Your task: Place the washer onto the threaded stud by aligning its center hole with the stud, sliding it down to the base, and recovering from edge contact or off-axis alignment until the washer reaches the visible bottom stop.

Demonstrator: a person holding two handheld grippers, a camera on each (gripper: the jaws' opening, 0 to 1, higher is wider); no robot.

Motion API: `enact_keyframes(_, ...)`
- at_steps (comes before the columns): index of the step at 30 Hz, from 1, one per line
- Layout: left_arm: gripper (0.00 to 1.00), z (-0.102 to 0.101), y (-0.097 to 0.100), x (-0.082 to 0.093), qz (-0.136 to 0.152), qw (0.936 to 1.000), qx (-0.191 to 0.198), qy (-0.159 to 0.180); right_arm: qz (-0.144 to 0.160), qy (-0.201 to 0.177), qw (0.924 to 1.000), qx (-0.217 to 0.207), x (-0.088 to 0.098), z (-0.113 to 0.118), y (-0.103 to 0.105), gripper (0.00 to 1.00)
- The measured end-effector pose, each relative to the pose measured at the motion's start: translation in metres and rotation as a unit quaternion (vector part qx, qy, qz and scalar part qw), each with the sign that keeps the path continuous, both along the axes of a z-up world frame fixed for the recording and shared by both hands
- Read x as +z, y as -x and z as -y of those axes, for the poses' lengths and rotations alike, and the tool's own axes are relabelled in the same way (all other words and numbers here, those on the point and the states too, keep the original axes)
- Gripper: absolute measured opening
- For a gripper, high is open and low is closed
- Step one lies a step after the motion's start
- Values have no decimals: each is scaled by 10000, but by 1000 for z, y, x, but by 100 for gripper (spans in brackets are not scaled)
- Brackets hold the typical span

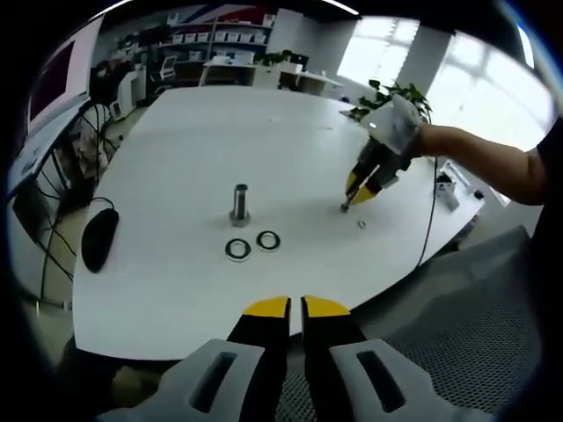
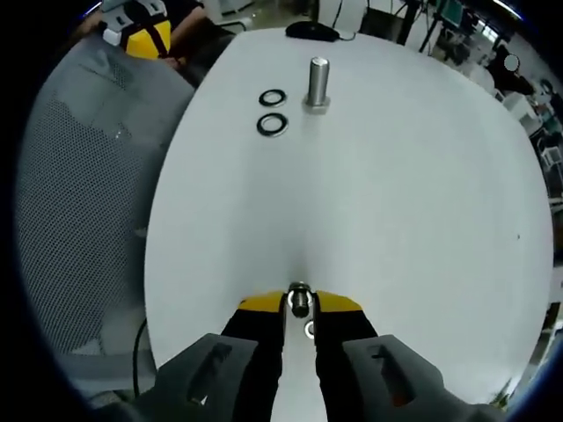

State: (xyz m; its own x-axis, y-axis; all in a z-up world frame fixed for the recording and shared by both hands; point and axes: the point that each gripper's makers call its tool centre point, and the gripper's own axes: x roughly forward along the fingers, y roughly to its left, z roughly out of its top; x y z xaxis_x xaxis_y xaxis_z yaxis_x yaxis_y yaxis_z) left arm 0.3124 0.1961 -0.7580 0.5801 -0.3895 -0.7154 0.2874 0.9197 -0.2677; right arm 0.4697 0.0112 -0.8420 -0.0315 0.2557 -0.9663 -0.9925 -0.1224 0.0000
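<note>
**A:** What does the right gripper (image 2: 300, 303) hold, closest in?

**B:** In the right gripper view its yellow-tipped jaws pinch a small metal piece (image 2: 300, 300), low over the white surface (image 2: 396, 176). It may be a washer seen edge-on, though that cannot be told. A small ring (image 2: 310, 330) lies on the surface just beneath the jaws.

**A:** And the left gripper (image 1: 296, 305)?

**B:** In the left gripper view its jaws are pressed together with nothing between them, at the near edge of the surface.

**A:** Farther out?

**B:** Two washers (image 2: 272, 112) lie flat, side by side, just beside the threaded stud (image 2: 318, 83), which stands upright on its base with nothing on it. Beyond it rests a black mouse (image 2: 311, 31). A grey mesh chair (image 2: 79, 176) stands beside the surface.
</note>
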Motion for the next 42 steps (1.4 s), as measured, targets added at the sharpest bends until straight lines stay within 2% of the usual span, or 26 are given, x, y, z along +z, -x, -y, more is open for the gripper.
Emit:
enact_keyframes(10,2,0,0,0,-3,10000,7,9,-2,83,10000,46,-12,0,-1,13)
enact_keyframes(27,2,0,0,0,-22,10000,0,9,-57,126,9998,137,-18,4,-3,14)
enact_keyframes(31,2,0,1,0,-28,10000,-3,2,-61,35,9999,-131,-16,4,-4,21)
enact_keyframes(39,2,0,1,0,-20,10000,-19,-11,-23,-212,9982,-568,-2,17,-6,22)
enact_keyframes(42,2,0,1,0,-20,10000,-19,-14,-94,-294,9968,-739,1,23,-1,22)
